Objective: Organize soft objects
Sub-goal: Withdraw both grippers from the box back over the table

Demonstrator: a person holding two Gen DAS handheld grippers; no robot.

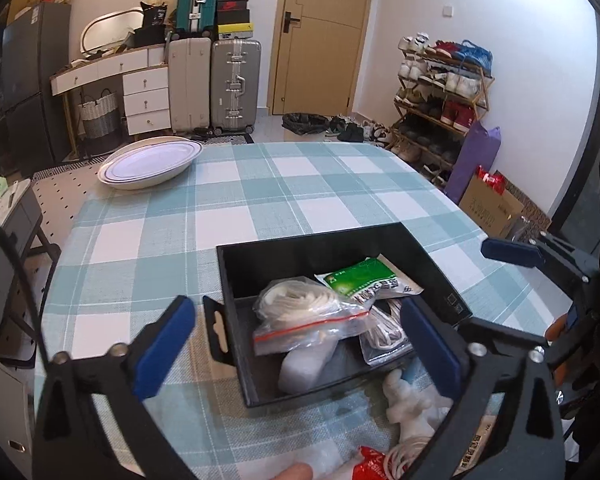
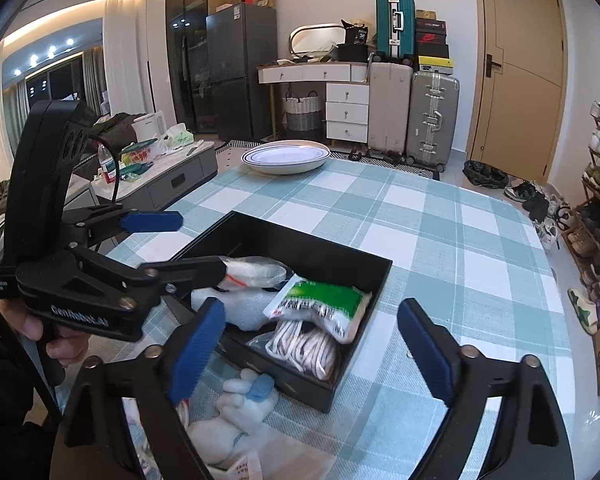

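1. I find the black box lying open on the checked tablecloth, towards the near edge of the table.
2. Inside it I count a clear zip bag with a red seal strip holding white fabric, a green and white packet leaning over the far side of the contents, a bundle of white cord in clear wrap, and a white padded piece under the zip bag.
3. Outside the box, just beside its near wall, I see a white plush toy with a blue patch, and a red and white packet at the frame's lower edge.
4. My left gripper stands wide, its blue pads either side of the box's near half; nothing is pinched between them. In the right wrist view one finger reaches over the box's left part, close to the zip bag; I cannot tell whether it touches.
5. My right gripper also stands wide and holds nothing, its pads straddling the box's near corner above the cord bundle.
6. A hand grips the left gripper's handle.
7. Further out, a white oval dish with a dark rim line sits at the table's far edge, well apart from the box.
8. Suitcases and a shoe rack stand against the walls.
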